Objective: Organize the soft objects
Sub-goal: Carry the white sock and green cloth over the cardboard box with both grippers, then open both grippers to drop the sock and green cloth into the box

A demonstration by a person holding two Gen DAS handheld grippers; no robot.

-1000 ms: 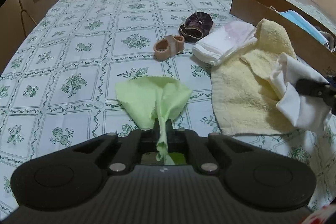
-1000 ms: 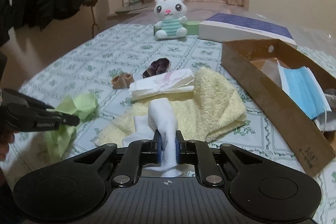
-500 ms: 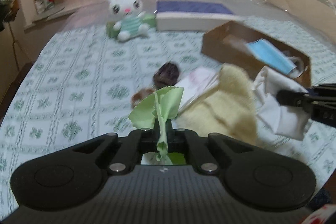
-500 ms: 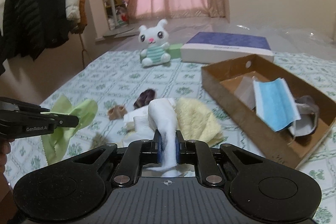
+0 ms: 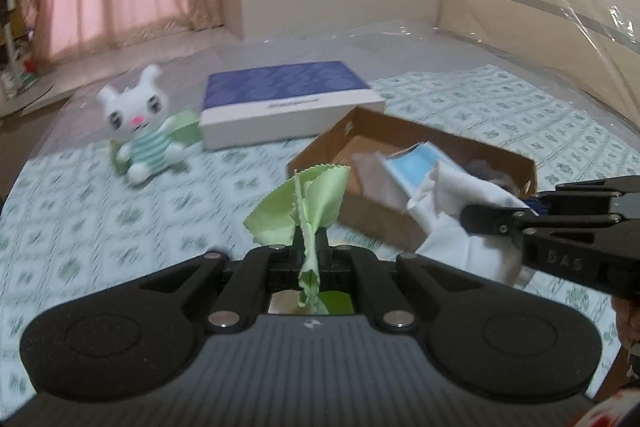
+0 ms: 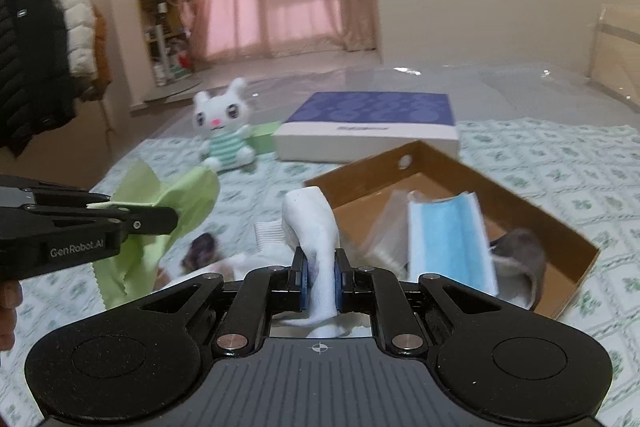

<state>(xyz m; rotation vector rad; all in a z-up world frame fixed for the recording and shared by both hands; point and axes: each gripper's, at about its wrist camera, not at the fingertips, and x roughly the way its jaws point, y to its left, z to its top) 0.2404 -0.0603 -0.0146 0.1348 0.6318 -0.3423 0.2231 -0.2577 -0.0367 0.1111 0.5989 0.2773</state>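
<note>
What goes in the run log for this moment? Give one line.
left gripper: shut on green cloth | right gripper: shut on white sock | both lifted near box

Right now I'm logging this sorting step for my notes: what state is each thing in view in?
left gripper: shut on the green cloth, lifted
green cloth: pinched, hanging crumpled
right gripper: shut on the white sock
white sock: pinched, draped over, lifted
cardboard box: open, partly filled
blue face mask: lying in the box
plush bunny: sitting upright
blue-topped box: closed, lying flat
</note>
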